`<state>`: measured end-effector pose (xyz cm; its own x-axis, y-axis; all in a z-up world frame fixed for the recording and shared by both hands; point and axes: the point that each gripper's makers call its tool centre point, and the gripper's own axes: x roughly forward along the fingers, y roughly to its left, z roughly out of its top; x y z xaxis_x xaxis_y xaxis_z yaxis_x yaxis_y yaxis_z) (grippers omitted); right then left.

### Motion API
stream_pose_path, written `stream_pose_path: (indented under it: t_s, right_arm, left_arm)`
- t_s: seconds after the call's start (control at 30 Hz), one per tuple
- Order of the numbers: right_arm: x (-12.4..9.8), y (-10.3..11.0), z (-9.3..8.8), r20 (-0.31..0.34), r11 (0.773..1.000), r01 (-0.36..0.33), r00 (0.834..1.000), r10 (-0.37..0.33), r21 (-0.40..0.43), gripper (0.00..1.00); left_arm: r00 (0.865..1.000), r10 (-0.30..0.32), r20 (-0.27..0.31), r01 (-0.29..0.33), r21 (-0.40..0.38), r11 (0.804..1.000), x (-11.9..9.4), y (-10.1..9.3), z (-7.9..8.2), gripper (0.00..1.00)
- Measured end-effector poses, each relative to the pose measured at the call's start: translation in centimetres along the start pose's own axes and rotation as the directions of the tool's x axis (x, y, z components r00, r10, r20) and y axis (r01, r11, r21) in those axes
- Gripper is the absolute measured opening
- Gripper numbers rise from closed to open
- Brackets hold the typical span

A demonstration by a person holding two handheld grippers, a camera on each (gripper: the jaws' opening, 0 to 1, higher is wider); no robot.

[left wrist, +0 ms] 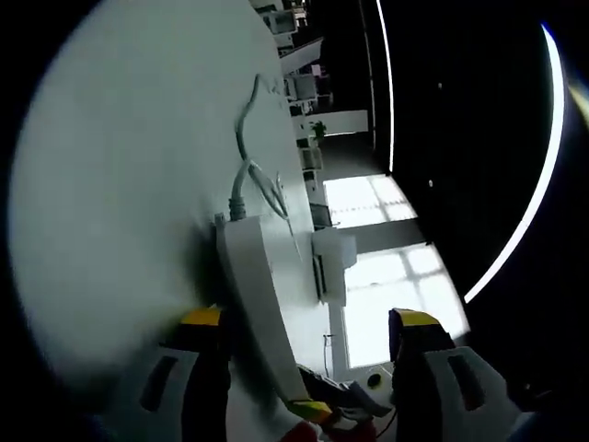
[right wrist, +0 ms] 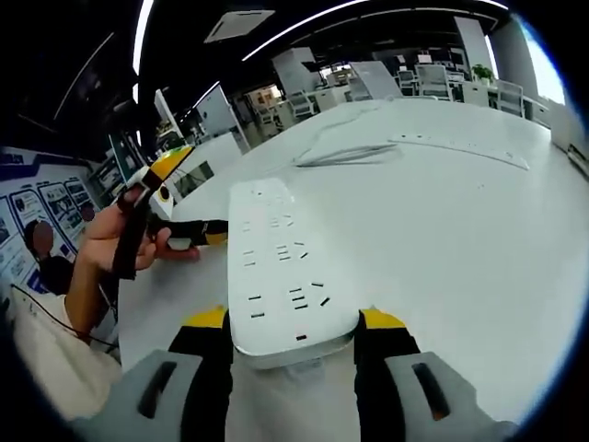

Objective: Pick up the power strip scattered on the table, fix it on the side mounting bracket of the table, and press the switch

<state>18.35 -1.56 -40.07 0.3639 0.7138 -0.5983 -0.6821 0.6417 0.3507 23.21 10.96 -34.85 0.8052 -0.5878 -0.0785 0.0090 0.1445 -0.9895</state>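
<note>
Gripping the near end of the white power strip (right wrist: 281, 272), the right tool (right wrist: 293, 322) had one yellow-tipped jaw against each long side of the strip, closed on it. The strip ran away from the jaws, socket face up, its far end reaching toward the left tool (right wrist: 179, 198), which a person's hand (right wrist: 115, 241) held near the desk's (right wrist: 442, 239) left edge. Whether the strip's underside rested on the desk or rode just above it could not be told. To the right of the strip, the white desk surface lay open and bare out to its far edge; a cable (right wrist: 345, 155) and a second long strip (right wrist: 460, 147) lay well apart, near the far side.

In the left gripper view, rolled hard over, the power strip (left wrist: 253, 285) stood on edge between the jaws of the left tool (left wrist: 308, 322). Those jaws stood wide, the strip close by the left one and clear of the right: open, holding nothing. A grey cable (left wrist: 241, 175) ran from the strip's far end across the desk (left wrist: 120, 184). The desk edge passed just beside the strip, with bright windows beyond.
</note>
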Motion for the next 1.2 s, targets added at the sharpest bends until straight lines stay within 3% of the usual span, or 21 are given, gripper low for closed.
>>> stream_pose_path:
  t_s: [0.7, 1.2]
  right_arm:
    - [0.0, 0.1, -0.1, 0.006, 1.000, 0.001, 1.000, -0.001, -0.004, 0.47]
    - [0.0, -0.5, 0.2, 0.009, 1.000, -0.001, 1.000, 0.001, -0.002, 0.47]
  left_arm:
    - [0.999, 0.026, 0.019, -0.025, -0.038, 0.999, 1.6, 1.1, -0.2, 0.74]
    - [0.997, -0.015, 0.080, 0.024, -0.107, 0.994, 2.1, 0.7, -0.2, 0.72]
